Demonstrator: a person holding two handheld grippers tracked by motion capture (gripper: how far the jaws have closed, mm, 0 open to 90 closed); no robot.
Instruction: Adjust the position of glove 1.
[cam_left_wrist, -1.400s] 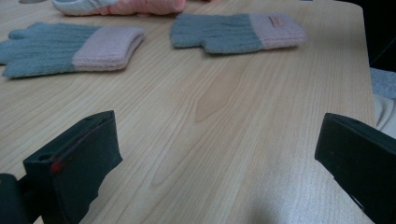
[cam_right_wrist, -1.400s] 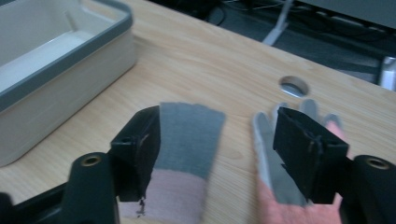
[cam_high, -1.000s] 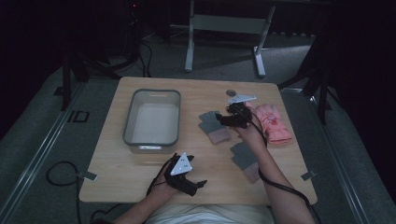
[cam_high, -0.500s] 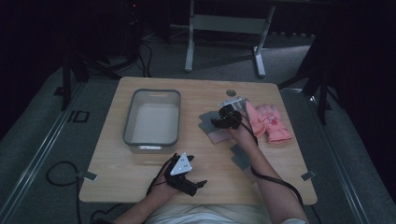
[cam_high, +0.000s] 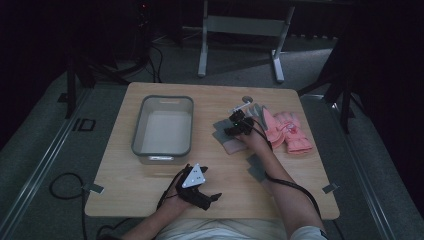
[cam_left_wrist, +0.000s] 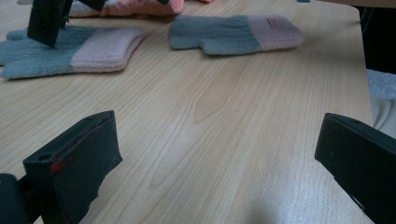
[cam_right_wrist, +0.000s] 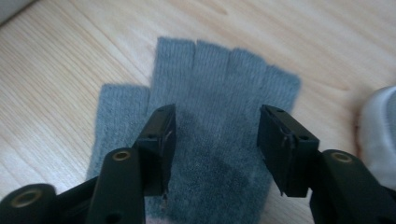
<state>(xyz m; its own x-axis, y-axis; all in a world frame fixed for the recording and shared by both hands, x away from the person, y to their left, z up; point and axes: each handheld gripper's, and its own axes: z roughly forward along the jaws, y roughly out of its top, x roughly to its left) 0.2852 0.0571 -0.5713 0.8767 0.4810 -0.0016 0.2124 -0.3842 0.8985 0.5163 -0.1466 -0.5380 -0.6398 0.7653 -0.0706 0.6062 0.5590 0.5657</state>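
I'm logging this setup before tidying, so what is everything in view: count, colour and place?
knitted gloves: two, grey with pink cuffs; one lies flat under the right hand-held gripper, the other by the right forearm.
padded gloves: a pink pair, right of centre near the table's far right.
bin: one, grey with a pale inside, left of centre.
round disc: one, grey, small, near the far edge; what it is I cannot tell.
table: one, light wood.
frame on legs: one, grey, on the floor beyond the table.
left hand-held gripper: black, jaws wide apart, nothing between them, near front edge.
right hand-held gripper: black, jaws apart over the knitted glove.
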